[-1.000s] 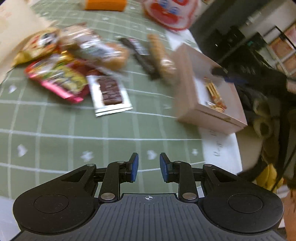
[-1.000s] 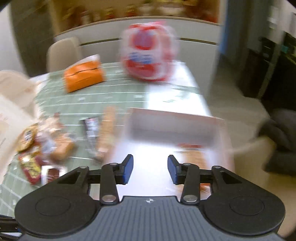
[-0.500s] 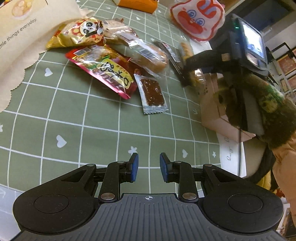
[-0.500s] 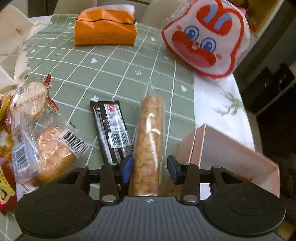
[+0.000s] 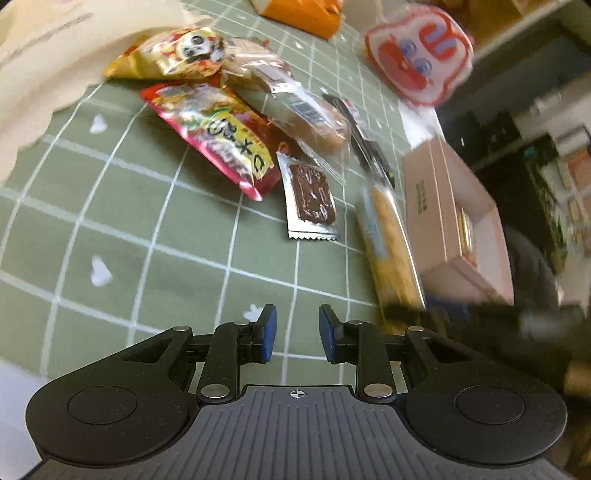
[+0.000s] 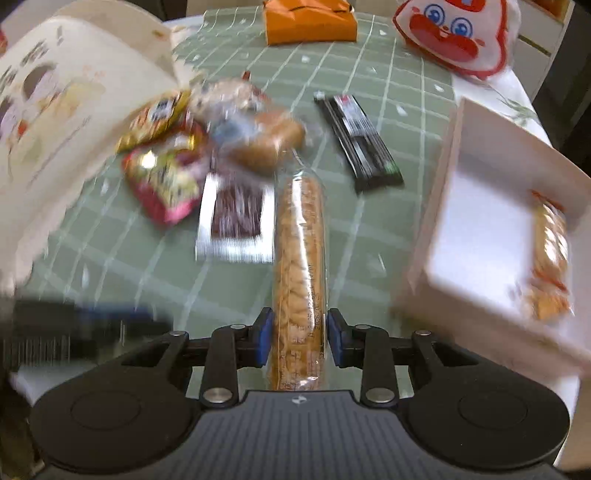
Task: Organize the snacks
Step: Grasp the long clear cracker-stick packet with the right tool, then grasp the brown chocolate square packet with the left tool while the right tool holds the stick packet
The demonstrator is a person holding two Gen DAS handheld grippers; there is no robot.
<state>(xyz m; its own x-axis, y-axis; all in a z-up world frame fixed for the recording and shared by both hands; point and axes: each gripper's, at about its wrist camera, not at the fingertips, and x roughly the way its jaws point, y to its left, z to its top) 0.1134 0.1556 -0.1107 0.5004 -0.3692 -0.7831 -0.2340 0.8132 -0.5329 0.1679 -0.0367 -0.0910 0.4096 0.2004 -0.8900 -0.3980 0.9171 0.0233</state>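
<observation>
A long clear pack of golden biscuits (image 6: 299,240) lies lengthwise between the pads of my right gripper (image 6: 300,336). The jaws are closing and press on the pack's near end. In the left wrist view the same pack (image 5: 388,240) sits beside the pink box (image 5: 432,199), with the right gripper a dark blur at its near end. The box (image 6: 480,229) holds one orange-wrapped snack (image 6: 550,258). My left gripper (image 5: 297,332) hovers over the green checked cloth, open with nothing between its fingers.
A chocolate wafer (image 5: 312,194), a red packet (image 5: 218,136), a panda packet (image 5: 173,55), wrapped bread (image 5: 306,118) and a black bar (image 6: 358,140) lie on the cloth. An orange box (image 6: 310,18) and a rabbit-face bag (image 6: 454,33) stand at the back, a paper bag (image 6: 55,110) at left.
My right gripper swung from above the box to the long biscuit pack and closed around it; the pack now lies nearer, beside the box. The left gripper shifted only slightly.
</observation>
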